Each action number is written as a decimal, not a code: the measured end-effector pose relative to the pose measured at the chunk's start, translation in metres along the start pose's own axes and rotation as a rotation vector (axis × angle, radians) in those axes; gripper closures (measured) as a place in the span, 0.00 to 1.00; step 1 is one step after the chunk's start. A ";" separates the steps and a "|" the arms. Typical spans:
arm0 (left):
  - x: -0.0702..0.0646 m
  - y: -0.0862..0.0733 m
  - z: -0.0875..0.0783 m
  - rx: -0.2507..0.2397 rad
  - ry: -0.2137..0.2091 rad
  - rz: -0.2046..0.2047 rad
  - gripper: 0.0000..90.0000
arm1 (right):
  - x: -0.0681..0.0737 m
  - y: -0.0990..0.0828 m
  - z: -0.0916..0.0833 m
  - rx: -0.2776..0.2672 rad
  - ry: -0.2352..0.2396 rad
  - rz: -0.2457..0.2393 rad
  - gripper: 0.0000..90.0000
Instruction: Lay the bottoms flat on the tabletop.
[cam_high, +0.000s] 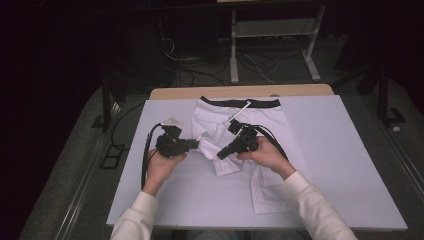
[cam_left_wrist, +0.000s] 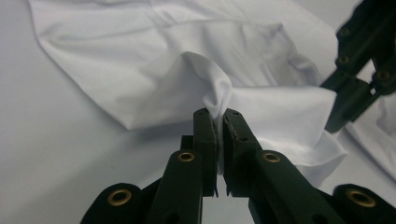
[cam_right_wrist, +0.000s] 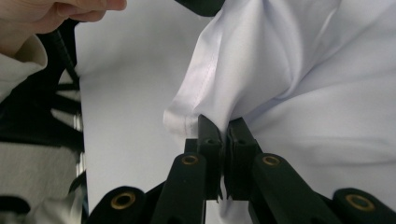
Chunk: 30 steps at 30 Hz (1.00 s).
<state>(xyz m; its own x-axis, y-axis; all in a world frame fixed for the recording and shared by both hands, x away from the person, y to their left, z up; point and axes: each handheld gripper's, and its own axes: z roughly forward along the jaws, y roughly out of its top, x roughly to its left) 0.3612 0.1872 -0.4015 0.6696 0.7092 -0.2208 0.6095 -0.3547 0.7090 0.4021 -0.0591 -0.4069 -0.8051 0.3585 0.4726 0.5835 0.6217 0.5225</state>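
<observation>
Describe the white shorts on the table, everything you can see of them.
The shorts are white, thin, smooth-looking fabric with a black waistband at the far edge and a white drawstring lying across it. They lie on the white table cover, waist away from the person, partly crumpled. One leg is bunched and folded toward the middle. The left hand-held gripper and right hand-held gripper each pinch a fold of the cloth, at or near a stitched hem.
</observation>
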 end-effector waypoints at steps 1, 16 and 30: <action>-0.002 -0.004 0.000 0.011 0.007 0.011 0.94 | -0.001 0.001 0.002 0.011 0.007 -0.007 0.95; 0.020 -0.036 -0.002 0.031 0.063 -0.060 0.94 | 0.004 0.001 0.064 -0.092 -0.296 -0.075 0.66; 0.028 -0.039 -0.005 0.017 0.076 -0.082 0.94 | 0.047 -0.029 0.031 -0.246 -0.270 -0.077 0.48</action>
<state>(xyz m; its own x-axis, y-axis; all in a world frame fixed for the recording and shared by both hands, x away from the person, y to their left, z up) 0.3546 0.2242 -0.4320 0.5835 0.7803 -0.2253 0.6683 -0.3037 0.6791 0.3438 -0.0387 -0.4222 -0.8275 0.5083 0.2385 0.5021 0.4798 0.7195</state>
